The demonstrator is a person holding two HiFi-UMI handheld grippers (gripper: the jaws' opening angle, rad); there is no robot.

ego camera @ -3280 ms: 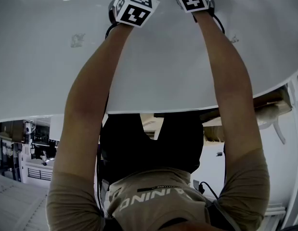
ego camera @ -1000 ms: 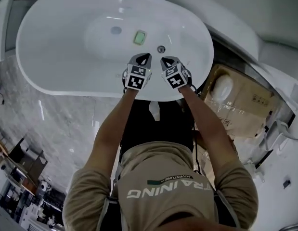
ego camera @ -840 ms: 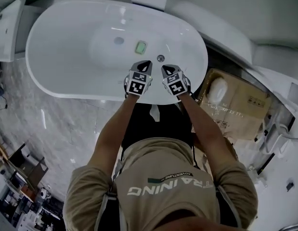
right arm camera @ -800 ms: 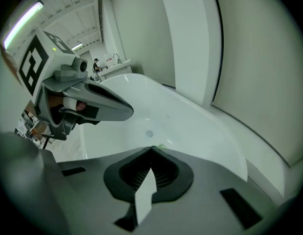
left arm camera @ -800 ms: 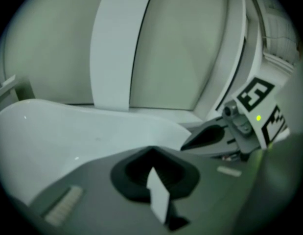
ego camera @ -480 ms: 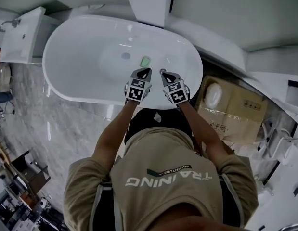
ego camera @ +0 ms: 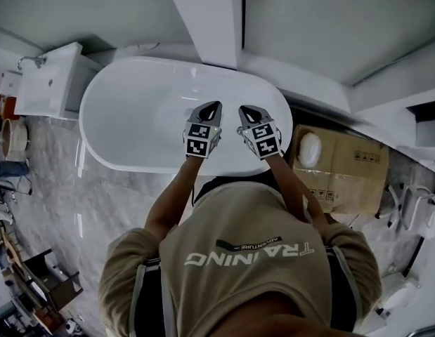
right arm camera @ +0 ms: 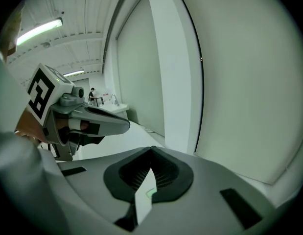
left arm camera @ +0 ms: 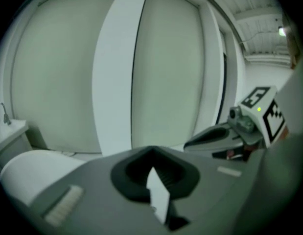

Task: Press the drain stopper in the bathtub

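Observation:
The white oval bathtub [ego camera: 126, 128] lies below me in the head view. Both grippers hang side by side over its near right part. My left gripper [ego camera: 213, 105] is shut and empty, and my right gripper [ego camera: 242, 109] beside it is shut and empty too. A faint spot [ego camera: 188, 111] on the tub floor left of the left gripper may be the drain stopper; it is too small to be sure. In the left gripper view the jaws [left arm camera: 152, 153] meet at a point and face a wall. The right gripper's closed jaws [right arm camera: 151, 151] also face the wall.
A white pillar [ego camera: 210, 20] rises behind the tub. A white washbasin [ego camera: 48, 83] stands at the left, and a cardboard box [ego camera: 343, 167] at the right. Marble floor [ego camera: 55, 209] lies left of me, with shelving at the bottom left.
The view has pulled back and up from the tub, so the tub looks smaller. Both grippers stay together and shut. The green thing in the tub is now hidden behind the left gripper.

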